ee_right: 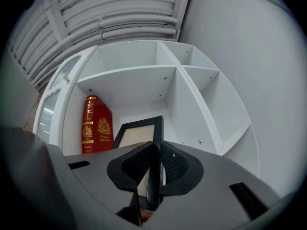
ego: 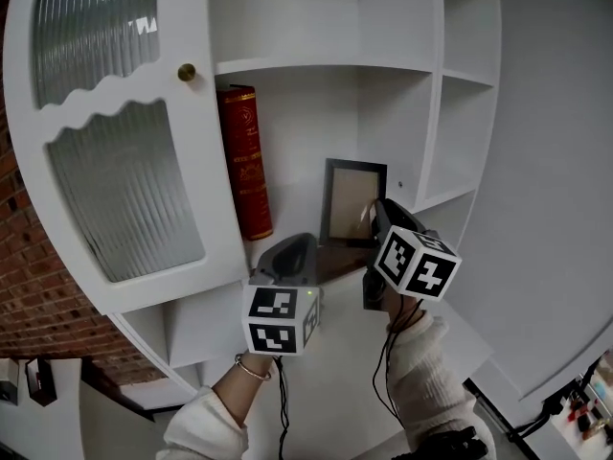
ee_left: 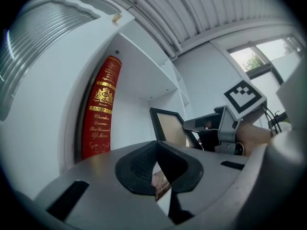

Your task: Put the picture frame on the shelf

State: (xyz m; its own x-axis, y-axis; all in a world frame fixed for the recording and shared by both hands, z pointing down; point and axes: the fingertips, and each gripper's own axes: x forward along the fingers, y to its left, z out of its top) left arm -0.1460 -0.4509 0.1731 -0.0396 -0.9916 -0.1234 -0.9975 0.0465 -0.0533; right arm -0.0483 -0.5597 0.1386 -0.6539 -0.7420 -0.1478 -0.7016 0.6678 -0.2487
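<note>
The black picture frame [ego: 351, 202] with a tan insert stands upright in the white shelf's [ego: 316, 63] middle compartment, right of a red book [ego: 243, 161]. My right gripper [ego: 375, 220] is shut on the frame's right edge; in the right gripper view the frame [ee_right: 136, 134] runs up between the pads of that gripper [ee_right: 154, 150]. My left gripper [ego: 292, 253] hovers at the compartment's front, below the book, shut with nothing in it. The left gripper view shows its own jaws [ee_left: 156, 146] closed, the frame [ee_left: 170, 128], the book [ee_left: 100, 114] and the right gripper [ee_left: 201, 125] beyond.
A white cabinet door [ego: 115, 161] with ribbed glass and a brass knob [ego: 187, 72] stands open on the left. Narrow side compartments [ego: 460, 132] lie to the right of the frame. A brick wall [ego: 29, 295] is at the lower left.
</note>
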